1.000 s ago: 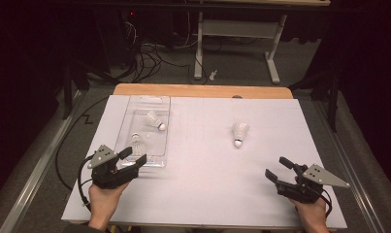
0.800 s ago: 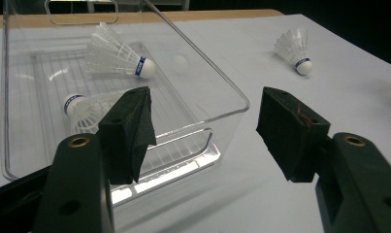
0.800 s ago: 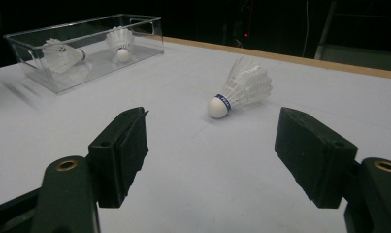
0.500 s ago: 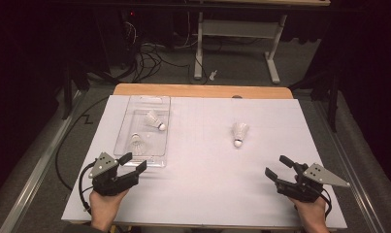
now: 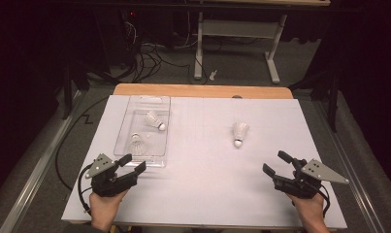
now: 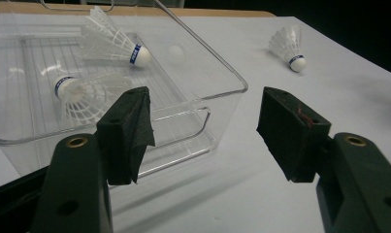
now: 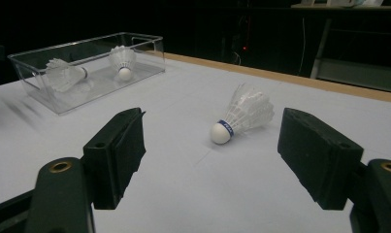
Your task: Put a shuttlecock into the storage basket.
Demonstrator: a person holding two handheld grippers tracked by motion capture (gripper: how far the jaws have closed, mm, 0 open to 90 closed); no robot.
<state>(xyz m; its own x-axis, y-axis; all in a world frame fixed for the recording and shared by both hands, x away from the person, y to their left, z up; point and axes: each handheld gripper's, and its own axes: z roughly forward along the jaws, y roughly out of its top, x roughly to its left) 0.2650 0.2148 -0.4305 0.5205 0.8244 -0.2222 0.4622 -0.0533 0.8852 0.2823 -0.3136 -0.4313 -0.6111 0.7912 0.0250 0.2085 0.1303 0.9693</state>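
Observation:
A clear plastic box [image 5: 125, 131] stands on the left half of the white table cover [image 5: 207, 194]. Two white shuttlecocks lie in it, one toward the back [image 5: 154, 119] and one nearer me [image 5: 137, 144]. A third shuttlecock [image 5: 239, 132] lies on the cover right of the middle, cork toward me. My left gripper [image 5: 135, 161] rests just in front of the box's near right corner, open and empty. In the left gripper view the box wall [image 6: 183, 126] shows close beyond the left gripper [image 6: 203, 104]. My right gripper [image 5: 274, 161] is open and empty, with the loose shuttlecock [image 7: 244, 114] a short way beyond the right gripper [image 7: 212, 115].
The wooden table edge [image 5: 203, 91] runs along the far side of the cover. Behind it are floor cables [image 5: 149, 53] and a white frame leg [image 5: 199, 43]. Bare cover lies between the two grippers and around the loose shuttlecock.
My left gripper has drawn back a little toward the near edge, away from the box. The right gripper and all three shuttlecocks stay where they were.

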